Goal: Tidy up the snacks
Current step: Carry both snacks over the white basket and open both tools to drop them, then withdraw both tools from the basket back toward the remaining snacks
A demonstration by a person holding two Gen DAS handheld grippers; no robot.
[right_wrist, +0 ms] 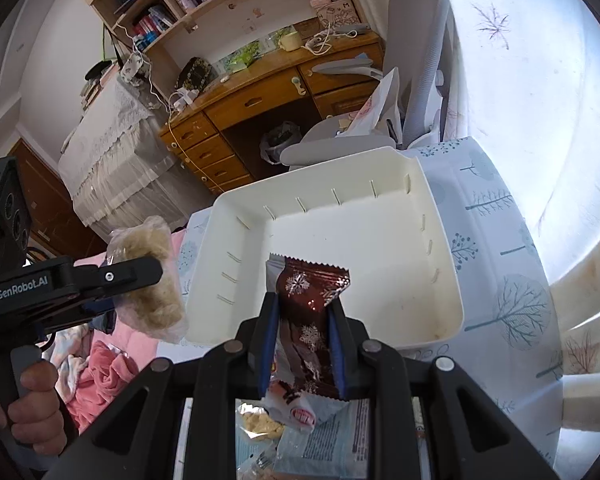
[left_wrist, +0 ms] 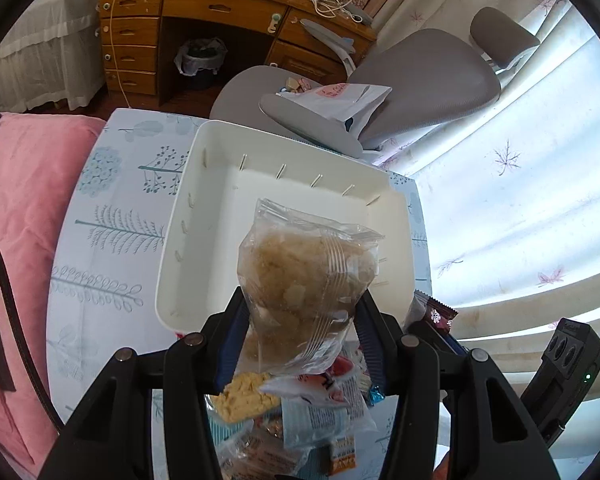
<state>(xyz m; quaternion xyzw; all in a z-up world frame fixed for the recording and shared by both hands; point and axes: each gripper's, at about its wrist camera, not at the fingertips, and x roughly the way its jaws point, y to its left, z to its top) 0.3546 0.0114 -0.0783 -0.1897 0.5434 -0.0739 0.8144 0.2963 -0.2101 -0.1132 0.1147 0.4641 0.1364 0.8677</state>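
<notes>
Snacks fill both tongs above the near edge of the white rectangular plastic bin (left_wrist: 188, 240). Left tongs (left_wrist: 300, 312) clamp a clear bag of beige crumbly snack (left_wrist: 304, 276). Right tongs (right_wrist: 303, 320) pinch a dark red snowflake-printed foil wrapper (right_wrist: 310, 292).

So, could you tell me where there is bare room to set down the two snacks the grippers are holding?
The white bin has nothing on its floor, wall to wall. The patterned tablecloth is bare between bin and pink bedding. It is crowded under the left gripper with its clear bag and the right gripper with its maroon bar: the snack pile.
</notes>
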